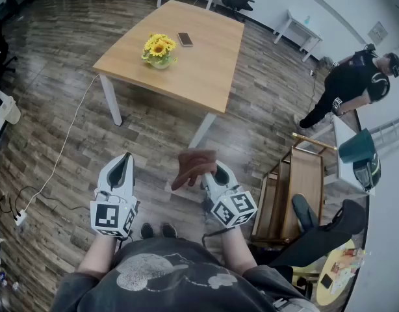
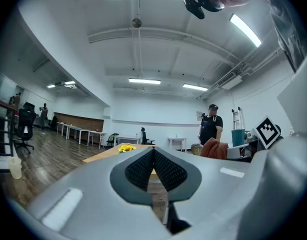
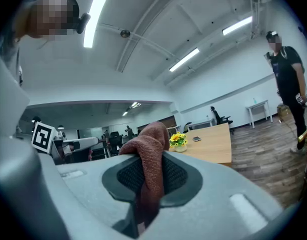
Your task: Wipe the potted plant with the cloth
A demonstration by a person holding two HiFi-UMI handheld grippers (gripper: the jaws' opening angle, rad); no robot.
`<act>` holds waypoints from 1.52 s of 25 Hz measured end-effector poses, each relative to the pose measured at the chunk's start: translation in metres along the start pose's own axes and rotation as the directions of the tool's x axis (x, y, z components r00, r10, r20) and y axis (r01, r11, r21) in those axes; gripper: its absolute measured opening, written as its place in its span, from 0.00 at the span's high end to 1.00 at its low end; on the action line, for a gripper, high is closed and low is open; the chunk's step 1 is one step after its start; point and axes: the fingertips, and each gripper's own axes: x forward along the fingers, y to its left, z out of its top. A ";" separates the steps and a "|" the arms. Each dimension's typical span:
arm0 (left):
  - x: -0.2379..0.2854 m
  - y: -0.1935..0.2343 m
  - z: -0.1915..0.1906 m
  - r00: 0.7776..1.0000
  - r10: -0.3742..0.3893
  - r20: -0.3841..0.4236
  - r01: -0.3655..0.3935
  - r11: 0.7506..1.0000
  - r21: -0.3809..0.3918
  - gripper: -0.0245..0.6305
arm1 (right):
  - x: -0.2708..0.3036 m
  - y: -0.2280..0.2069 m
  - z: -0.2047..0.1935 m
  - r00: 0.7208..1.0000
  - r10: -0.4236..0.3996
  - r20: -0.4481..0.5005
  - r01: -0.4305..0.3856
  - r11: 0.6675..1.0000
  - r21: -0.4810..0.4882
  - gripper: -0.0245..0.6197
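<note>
A potted plant point(image 1: 159, 49) with yellow flowers stands on the near left part of a wooden table point(image 1: 206, 64), well ahead of both grippers. It also shows small in the left gripper view, potted plant point(image 2: 126, 147), and in the right gripper view, potted plant point(image 3: 178, 141). My right gripper point(image 1: 206, 164) is shut on a brown cloth point(image 1: 194, 166), cloth point(image 3: 148, 159), which bunches over the jaws and hangs between them. My left gripper point(image 1: 125, 166) is shut with nothing in it, its black pads point(image 2: 153, 170) meeting. Both are held level over the floor.
A phone point(image 1: 184, 39) lies on the table behind the plant. A person in black point(image 1: 352, 86) stands at the right. A wooden cart point(image 1: 297, 194) and a chair point(image 1: 323, 229) are close on my right. A white cable point(image 1: 63, 148) runs across the floor to a power strip point(image 1: 20, 218).
</note>
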 end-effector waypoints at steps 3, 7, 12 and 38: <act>0.003 -0.007 -0.003 1.000 -0.017 -0.017 0.017 1.000 -0.021 0.93 | 0.002 0.001 0.000 1.000 0.018 -0.007 -0.018 1.000 -0.013 0.89; 0.002 -0.008 -0.008 0.999 -0.011 -0.034 0.010 1.000 -0.025 0.93 | 0.005 0.002 0.001 1.000 0.029 -0.008 -0.029 0.999 -0.015 0.89; 0.001 -0.006 -0.017 0.998 -0.010 -0.062 0.008 1.000 -0.030 0.93 | 0.004 0.009 -0.003 0.999 0.042 -0.020 -0.042 0.999 -0.021 0.89; 0.013 0.053 -0.043 0.994 -0.042 -0.098 0.035 0.996 -0.077 0.93 | 0.036 0.009 -0.019 0.998 -0.059 -0.020 0.058 0.998 -0.004 0.88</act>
